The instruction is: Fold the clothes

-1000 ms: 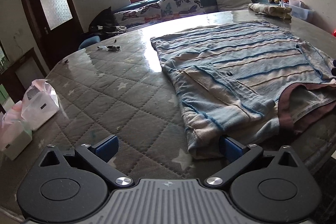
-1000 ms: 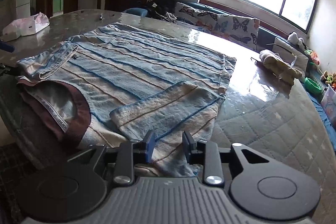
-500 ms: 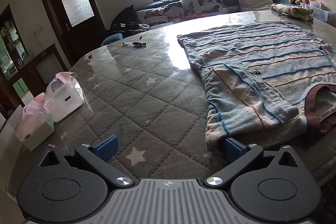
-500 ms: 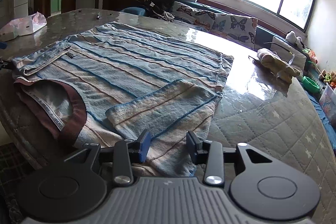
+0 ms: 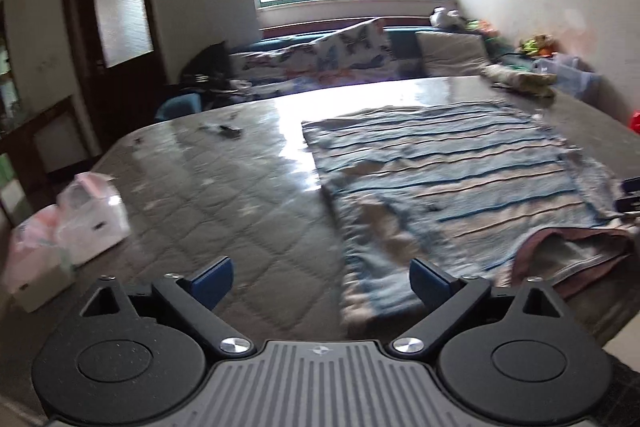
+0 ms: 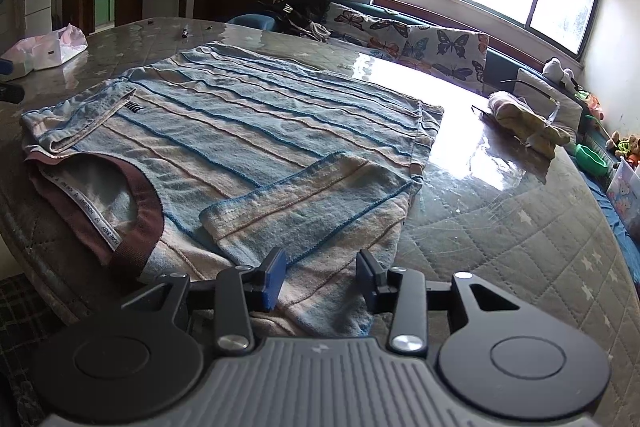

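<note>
Sweater (image 6: pixel 256 147), striped blue and beige, is lying flat on the quilted table (image 6: pixel 500 239), with both sleeves folded in over its body. The right gripper (image 6: pixel 320 277) is hovering with its jaws parted and gripping nothing, the folded sleeve (image 6: pixel 304 199) and shoulder lying just ahead at 12 o'clock, its fingertips over the cloth's near edge. The left gripper (image 5: pixel 320 277) is standing spread wide, empty too; its right pad is sitting beside the sweater's near corner at 1 o'clock, though blur is hiding whether they are touching. In the right wrist view the garment's long axis is running from the maroon collar (image 6: pixel 136 211) at 9 o'clock near the table's edge toward the hem at 1 o'clock. Farther out, a white plastic bag (image 5: pixel 92 215) is resting at 9 o'clock of the left gripper, and a bundled cloth (image 6: pixel 524 123) is lying at 2 o'clock of the right gripper, well apart from the sweater.
</note>
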A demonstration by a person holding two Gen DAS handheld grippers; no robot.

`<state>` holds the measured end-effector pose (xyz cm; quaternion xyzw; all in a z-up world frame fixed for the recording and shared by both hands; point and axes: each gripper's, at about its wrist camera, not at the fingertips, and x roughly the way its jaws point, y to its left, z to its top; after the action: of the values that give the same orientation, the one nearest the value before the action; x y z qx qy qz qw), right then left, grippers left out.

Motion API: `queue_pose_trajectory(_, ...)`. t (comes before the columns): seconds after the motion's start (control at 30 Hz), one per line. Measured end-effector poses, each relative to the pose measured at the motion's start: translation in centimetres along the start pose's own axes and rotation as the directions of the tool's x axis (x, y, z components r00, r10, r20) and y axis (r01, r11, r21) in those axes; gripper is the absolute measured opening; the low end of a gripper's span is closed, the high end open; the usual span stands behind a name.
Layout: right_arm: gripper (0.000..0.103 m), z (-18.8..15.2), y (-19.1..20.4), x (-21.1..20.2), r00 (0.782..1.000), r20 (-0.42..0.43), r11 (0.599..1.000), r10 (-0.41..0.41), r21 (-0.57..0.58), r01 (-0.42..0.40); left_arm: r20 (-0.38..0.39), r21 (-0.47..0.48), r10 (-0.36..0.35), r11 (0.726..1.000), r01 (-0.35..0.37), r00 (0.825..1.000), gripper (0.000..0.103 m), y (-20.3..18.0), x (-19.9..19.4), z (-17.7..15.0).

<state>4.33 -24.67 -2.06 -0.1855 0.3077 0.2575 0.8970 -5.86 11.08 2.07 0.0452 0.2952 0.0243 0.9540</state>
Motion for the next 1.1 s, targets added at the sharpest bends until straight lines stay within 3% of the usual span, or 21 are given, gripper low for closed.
queue_pose_trajectory(0.23,0.042,0.1,-0.1,0.2,1.000,0.001,1.000,-0.005,0.004,0.005,-0.009,-0.072,-0.156,0.985,0.155,0.988,0.062,-1.5,2.6,-0.2)
queue_pose_trajectory(0.3,0.043,0.1,-0.1,0.2,1.000,0.002,1.000,-0.004,0.006,0.004,-0.025,-0.108,-0.197,0.975,0.193,0.980,0.062,-1.6,3.0,-0.6)
queue_pose_trajectory(0.53,0.048,0.1,-0.1,0.3,1.000,0.005,1.000,-0.005,0.010,0.005,-0.051,-0.093,-0.199,0.977,0.193,0.979,0.064,-1.7,3.3,-1.5)
queue_pose_trajectory(0.77,0.051,0.2,0.0,0.5,1.000,0.005,1.000,0.000,0.014,0.000,-0.031,-0.105,-0.182,0.978,0.178,0.983,0.067,-1.4,4.6,1.3)
queue_pose_trajectory(0.97,0.052,0.3,-0.1,0.6,1.000,0.008,1.000,0.002,0.020,-0.002,-0.019,-0.108,-0.212,0.972,0.209,0.977,0.065,-1.6,7.3,3.6)
queue_pose_trajectory(1.1,0.053,0.6,-0.1,0.6,1.000,0.022,1.000,0.007,0.019,-0.008,-0.068,-0.120,-0.217,0.971,0.208,0.974,0.067,-1.5,9.7,4.0)
